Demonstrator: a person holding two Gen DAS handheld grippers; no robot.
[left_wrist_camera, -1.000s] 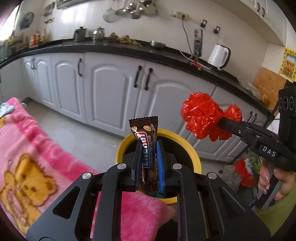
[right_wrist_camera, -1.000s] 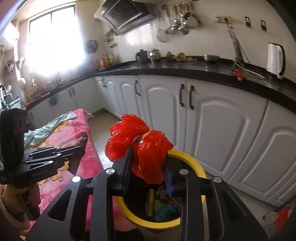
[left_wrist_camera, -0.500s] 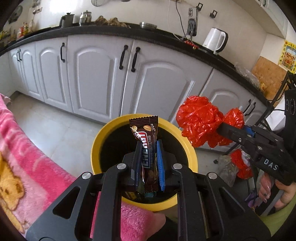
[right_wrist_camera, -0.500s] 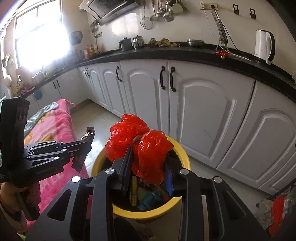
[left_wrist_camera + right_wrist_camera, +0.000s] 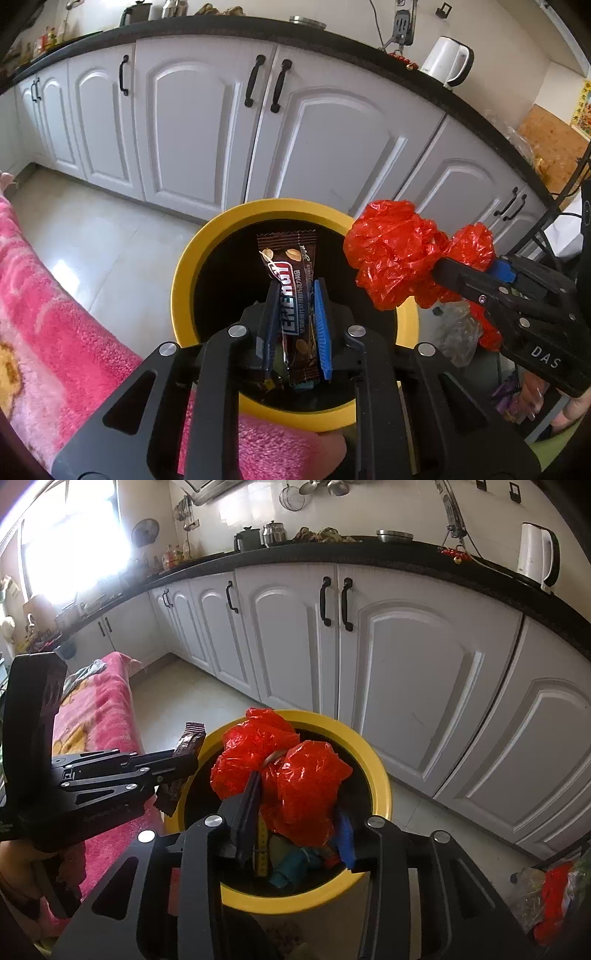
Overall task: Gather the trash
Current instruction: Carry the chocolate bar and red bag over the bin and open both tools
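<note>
You held both pieces of trash over the yellow bin.

Your left gripper (image 5: 293,295) was clamped on a brown snack wrapper (image 5: 291,273), which stood upright between the jaws with its top end sticking out above the open mouth of the yellow bin (image 5: 184,266). Your right gripper (image 5: 295,805) was closed on a crumpled red plastic bag (image 5: 295,771), bunched in two lumps on either side of the jaws, and you had it above the bin's right half, just beside the wrapper without touching it. Other trash lay at the bottom of the bin, seen from the right wrist. The bin stood on the tiled floor (image 5: 110,243) before the white cabinets (image 5: 192,122), touching the pink blanket (image 5: 55,332) at its near left.
</note>
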